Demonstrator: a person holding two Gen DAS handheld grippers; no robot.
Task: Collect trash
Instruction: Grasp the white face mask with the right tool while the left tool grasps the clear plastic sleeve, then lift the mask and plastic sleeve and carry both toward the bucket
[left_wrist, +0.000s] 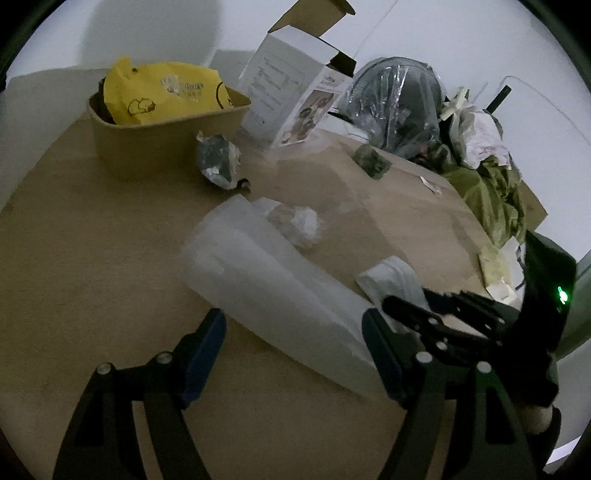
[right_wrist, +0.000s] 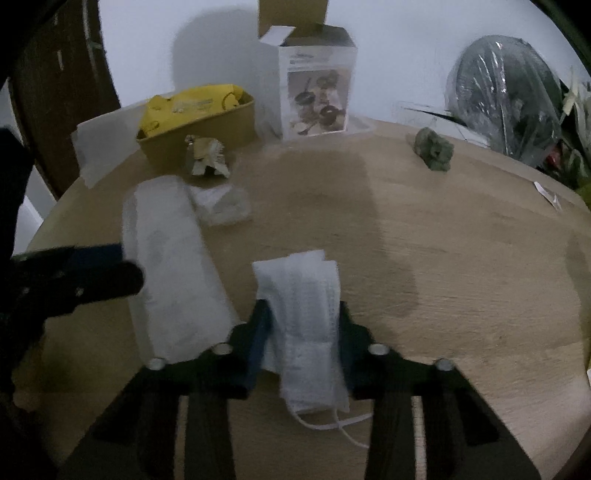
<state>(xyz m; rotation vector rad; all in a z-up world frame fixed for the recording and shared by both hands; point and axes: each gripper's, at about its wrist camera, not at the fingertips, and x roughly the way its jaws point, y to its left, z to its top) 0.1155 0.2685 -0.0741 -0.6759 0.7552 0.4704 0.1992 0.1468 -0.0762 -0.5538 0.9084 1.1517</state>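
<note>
From your left wrist, your left gripper (left_wrist: 295, 343) stands wide apart, straddling the near end of the white foam roll (left_wrist: 266, 280). The roll lies flat on the wooden table (left_wrist: 92, 258), its long axis running from about five o'clock up toward eleven, so the fingers sit across it, not along it. No pad presses on it yet. At three o'clock your right gripper (left_wrist: 417, 306) shows at the folded white mask (left_wrist: 391, 277). Beyond the roll lie a crumpled clear wrapper (left_wrist: 295, 221), a grey wad (left_wrist: 218, 162) and the brown bin (left_wrist: 166, 136) holding a yellow bag (left_wrist: 162, 92), up at eleven o'clock.

From your right wrist, your right gripper (right_wrist: 303, 332) is clamped on the mask (right_wrist: 303, 314), which stands at twelve o'clock between the fingers, long axis pointing away from you, ear loops trailing underneath (only this view shows them). Your left gripper (right_wrist: 122, 266) enters at nine o'clock against the roll (right_wrist: 173, 266). The bin (right_wrist: 207, 129) lies at eleven o'clock, nearer your left hand.
</note>
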